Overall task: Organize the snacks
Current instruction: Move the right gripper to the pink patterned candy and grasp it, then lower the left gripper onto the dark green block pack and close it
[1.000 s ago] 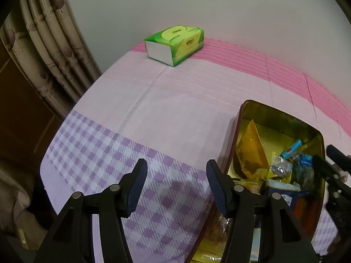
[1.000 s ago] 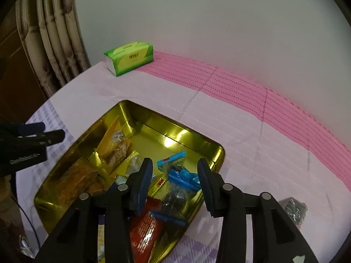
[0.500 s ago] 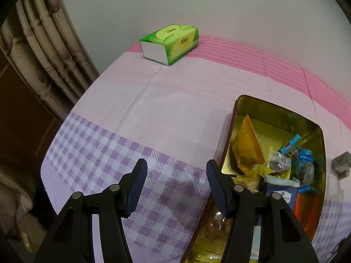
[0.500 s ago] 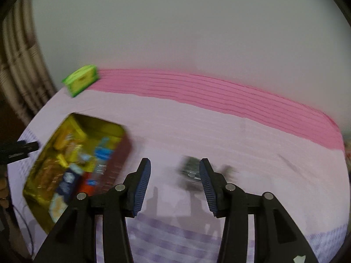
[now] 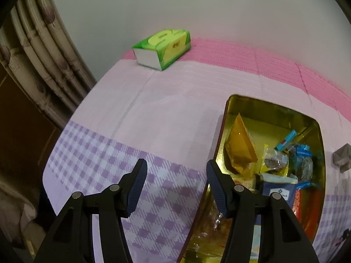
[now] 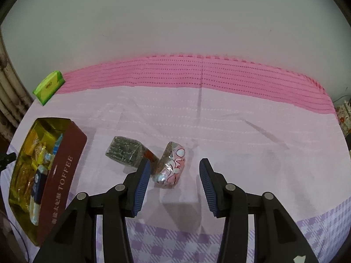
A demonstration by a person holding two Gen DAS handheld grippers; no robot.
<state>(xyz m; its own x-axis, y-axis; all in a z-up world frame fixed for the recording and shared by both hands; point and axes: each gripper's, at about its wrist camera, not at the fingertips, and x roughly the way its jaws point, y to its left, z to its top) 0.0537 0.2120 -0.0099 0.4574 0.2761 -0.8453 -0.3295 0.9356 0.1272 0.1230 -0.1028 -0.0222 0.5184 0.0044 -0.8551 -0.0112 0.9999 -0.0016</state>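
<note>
Left wrist view: the left gripper [image 5: 174, 171] hangs over the checked tablecloth [image 5: 92, 157], its jaws partly apart with nothing between them. The snack tin [image 5: 228, 109] sits at its three o'clock, wrappers piled inside. A green tissue pack [image 5: 163, 48] lies at twelve o'clock by the wall.

Right wrist view: the right gripper [image 6: 174, 174] has its jaws partly apart over a pink-wrapped snack [image 6: 172, 166], whose near end lies between the pads, not squeezed. A dark snack packet [image 6: 124, 153] lies at ten o'clock, the tin [image 6: 65, 166] at nine.
</note>
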